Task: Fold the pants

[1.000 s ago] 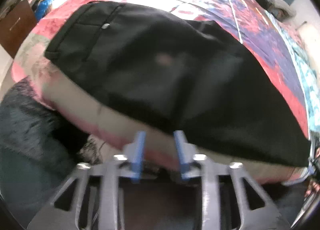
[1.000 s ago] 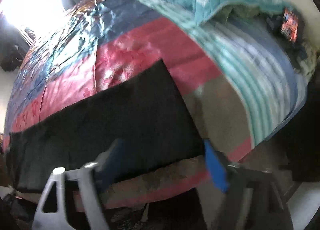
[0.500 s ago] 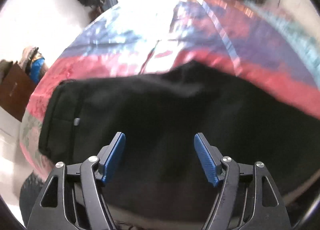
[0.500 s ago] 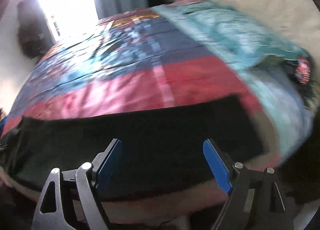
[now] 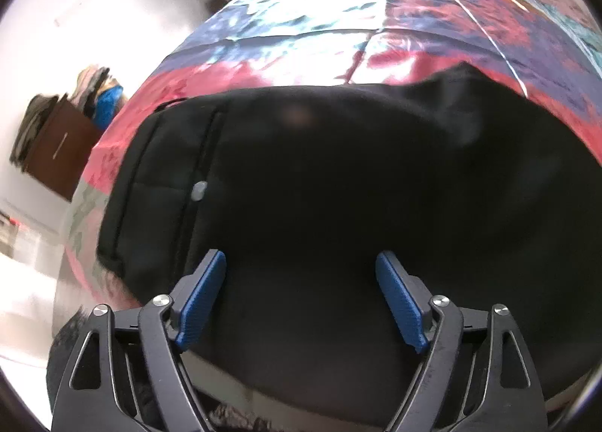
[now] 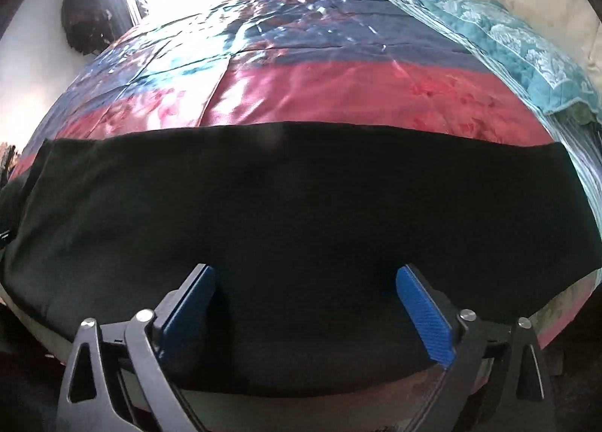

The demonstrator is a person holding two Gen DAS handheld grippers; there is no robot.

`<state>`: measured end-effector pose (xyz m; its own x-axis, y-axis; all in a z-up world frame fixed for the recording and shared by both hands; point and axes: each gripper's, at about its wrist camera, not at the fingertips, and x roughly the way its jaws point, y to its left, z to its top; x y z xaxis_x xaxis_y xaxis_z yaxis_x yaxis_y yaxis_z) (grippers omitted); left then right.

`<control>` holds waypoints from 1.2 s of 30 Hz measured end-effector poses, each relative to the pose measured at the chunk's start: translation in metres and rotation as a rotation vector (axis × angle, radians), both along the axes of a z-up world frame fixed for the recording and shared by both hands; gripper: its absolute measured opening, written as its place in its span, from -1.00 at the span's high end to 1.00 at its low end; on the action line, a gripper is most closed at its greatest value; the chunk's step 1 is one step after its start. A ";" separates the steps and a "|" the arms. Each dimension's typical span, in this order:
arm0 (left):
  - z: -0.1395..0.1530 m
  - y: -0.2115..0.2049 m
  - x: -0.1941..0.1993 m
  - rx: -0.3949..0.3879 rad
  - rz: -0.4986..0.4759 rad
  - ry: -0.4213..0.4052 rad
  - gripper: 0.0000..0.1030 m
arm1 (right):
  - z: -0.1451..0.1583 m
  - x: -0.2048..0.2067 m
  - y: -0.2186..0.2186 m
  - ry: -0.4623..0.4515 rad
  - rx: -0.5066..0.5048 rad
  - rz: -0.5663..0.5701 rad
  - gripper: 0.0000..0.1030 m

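Left gripper: jaws wide and just been opening, nothing pinched; blue pads hang over the waist end of the pants.
Right gripper: jaws wide, just been opening, empty; it hangs over the leg end.
Pants: black, lying flat along the near edge of the bed, waistband towards the left corner, hem towards the right.
Button: pale, beside the waistband.
Bed cover: shiny red and blue patchwork.
Teal quilt: along the bed's right edge.
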<state>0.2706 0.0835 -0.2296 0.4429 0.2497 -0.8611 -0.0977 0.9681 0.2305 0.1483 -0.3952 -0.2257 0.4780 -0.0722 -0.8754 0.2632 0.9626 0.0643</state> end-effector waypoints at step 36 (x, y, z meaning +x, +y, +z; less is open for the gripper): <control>-0.020 0.012 0.088 0.087 -0.072 -0.020 -1.00 | -0.009 0.000 0.001 -0.052 -0.010 -0.034 -1.00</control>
